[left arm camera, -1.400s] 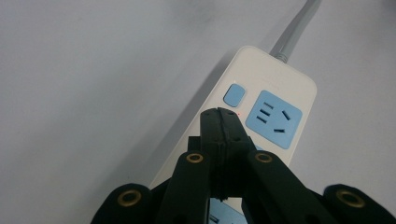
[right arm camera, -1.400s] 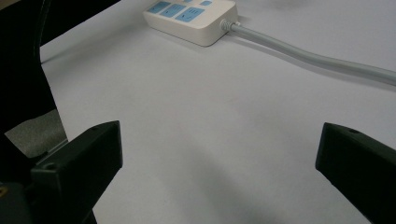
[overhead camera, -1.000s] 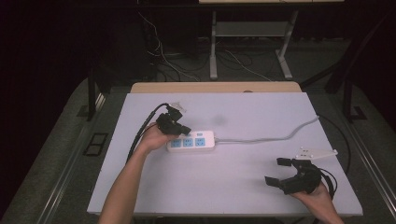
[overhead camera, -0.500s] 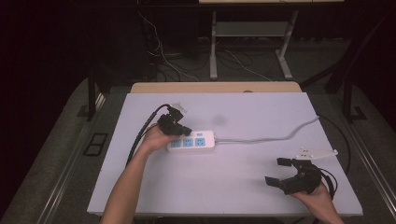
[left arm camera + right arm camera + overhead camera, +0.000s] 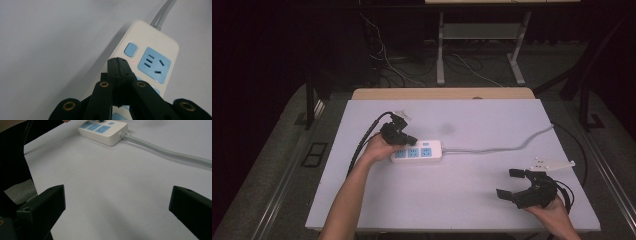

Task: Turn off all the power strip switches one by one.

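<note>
The white power strip (image 5: 418, 151) lies near the middle of the table (image 5: 472, 210), its grey cable (image 5: 512, 147) running off to the right. The left gripper (image 5: 119, 61) hovers over the strip's middle with its jaws pressed together, pinching nothing, close to the blue switch (image 5: 130, 49). The right gripper (image 5: 512, 184) rests well to the right of the strip and nearer the person, jaws spread wide and empty.

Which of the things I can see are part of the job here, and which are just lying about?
Part of the job:
- power strip with its grey cord
- left gripper, shut, tips over the strip near its blue switch

Just there:
- right gripper, open, holding nothing
- table
- cables on the floor behind the table
</note>
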The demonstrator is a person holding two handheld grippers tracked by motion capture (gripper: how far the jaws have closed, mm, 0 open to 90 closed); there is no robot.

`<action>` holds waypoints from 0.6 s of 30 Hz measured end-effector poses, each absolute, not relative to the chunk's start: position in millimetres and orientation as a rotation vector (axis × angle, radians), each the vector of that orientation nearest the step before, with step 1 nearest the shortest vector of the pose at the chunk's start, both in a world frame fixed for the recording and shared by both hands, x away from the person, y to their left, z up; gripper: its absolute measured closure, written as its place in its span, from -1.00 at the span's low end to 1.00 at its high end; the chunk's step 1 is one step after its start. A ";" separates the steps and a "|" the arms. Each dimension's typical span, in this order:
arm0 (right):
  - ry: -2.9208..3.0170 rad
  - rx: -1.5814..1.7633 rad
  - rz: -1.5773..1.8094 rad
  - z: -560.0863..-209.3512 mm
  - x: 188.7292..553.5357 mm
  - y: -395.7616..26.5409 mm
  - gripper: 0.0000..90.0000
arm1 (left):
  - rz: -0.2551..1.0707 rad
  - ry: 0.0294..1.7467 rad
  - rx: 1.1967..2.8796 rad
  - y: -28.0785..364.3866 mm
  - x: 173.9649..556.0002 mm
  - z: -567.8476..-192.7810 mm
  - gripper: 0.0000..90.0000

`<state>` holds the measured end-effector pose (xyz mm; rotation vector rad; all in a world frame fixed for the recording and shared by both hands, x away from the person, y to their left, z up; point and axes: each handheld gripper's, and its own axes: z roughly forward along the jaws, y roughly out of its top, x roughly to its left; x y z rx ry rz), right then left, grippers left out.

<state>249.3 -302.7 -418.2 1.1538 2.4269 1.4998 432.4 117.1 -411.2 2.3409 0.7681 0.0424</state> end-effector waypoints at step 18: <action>2.420 1.152 1.498 -417.2 248.4 -304.3 -0.99 | 0.053 0.783 2.284 121.4 428.4 -416.7 0.99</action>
